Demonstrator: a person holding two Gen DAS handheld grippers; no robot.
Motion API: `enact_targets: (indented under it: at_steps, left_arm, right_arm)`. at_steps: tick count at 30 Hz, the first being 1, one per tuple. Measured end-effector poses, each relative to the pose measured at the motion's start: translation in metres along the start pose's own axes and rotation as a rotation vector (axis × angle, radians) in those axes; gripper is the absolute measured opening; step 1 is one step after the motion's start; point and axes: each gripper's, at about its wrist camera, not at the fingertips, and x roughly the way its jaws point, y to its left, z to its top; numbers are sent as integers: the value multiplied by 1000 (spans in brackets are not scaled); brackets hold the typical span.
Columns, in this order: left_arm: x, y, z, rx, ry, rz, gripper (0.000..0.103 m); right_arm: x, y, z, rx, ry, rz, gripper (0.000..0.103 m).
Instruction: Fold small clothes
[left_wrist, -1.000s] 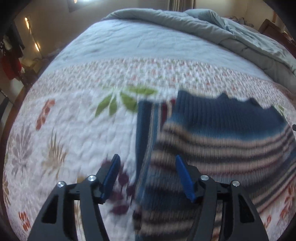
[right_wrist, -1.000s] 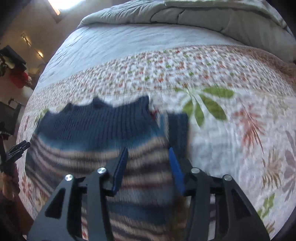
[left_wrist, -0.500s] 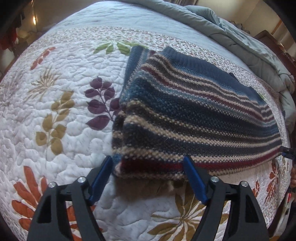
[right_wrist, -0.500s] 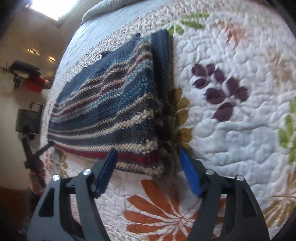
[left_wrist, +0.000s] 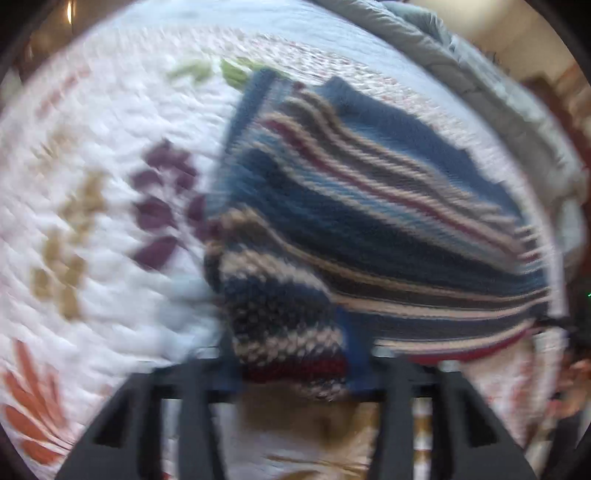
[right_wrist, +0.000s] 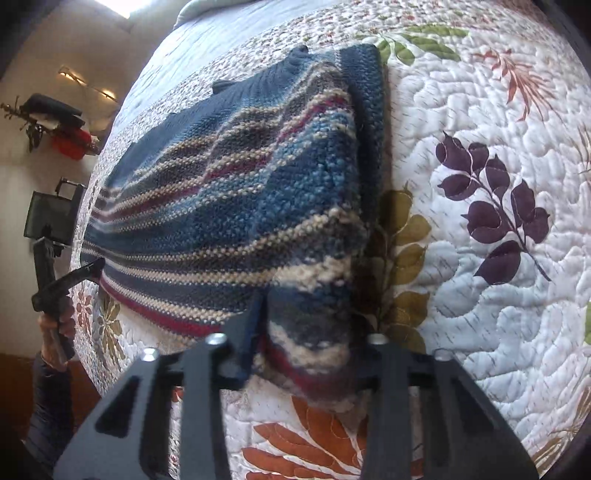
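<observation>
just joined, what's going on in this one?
A person with two handheld grippers is folding a striped knit sweater on a floral quilt. The left gripper and right gripper are each shut on a near hem corner, which bunches up between the fingers. The rest lies flat.

Home bedroom: bed under white quilted floral-print bedspread (right_wrist: 498, 229), grey padded duvet (left_wrist: 480, 74) bunched at far end, cream wall (right_wrist: 22, 177) with lamps.

Legible text, labels, brands, numbers, signs: none in either wrist view. The striped knit sweater (right_wrist: 229, 206) shows no readable tag; the floral quilt (right_wrist: 498, 302) on the bed bears leaf patterns only; the left view is blurred.
</observation>
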Motion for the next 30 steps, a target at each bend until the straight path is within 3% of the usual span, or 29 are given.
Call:
enact_targets:
  at_steps: [4,11,17,21,25,30]
  left_arm:
    - [-4,-10,-3,-8,-13,44,30]
    - [-36,-18,-23,-22,-48,-7,28]
    - [-59,-38,-69,30,-4,-35,28]
    - [-69,-47,-105,88,25,-32,28]
    - [-56,-51,-128,136,56,24,29]
    - [-24,-43,-130,88,63,58,31]
  right_arm:
    - [-12,0,-7,-1,-22,1,18]
    - [-44,-3,-27,-10,-37,20,16]
    - [-77,-14,-63,-16,-22,15,16]
    - [-92,-18,-105,-31,18,-9,16]
    - [-86,-24,-130,-25,41,-26,17]
    - [-52,-37,-131,31,71,-47,18]
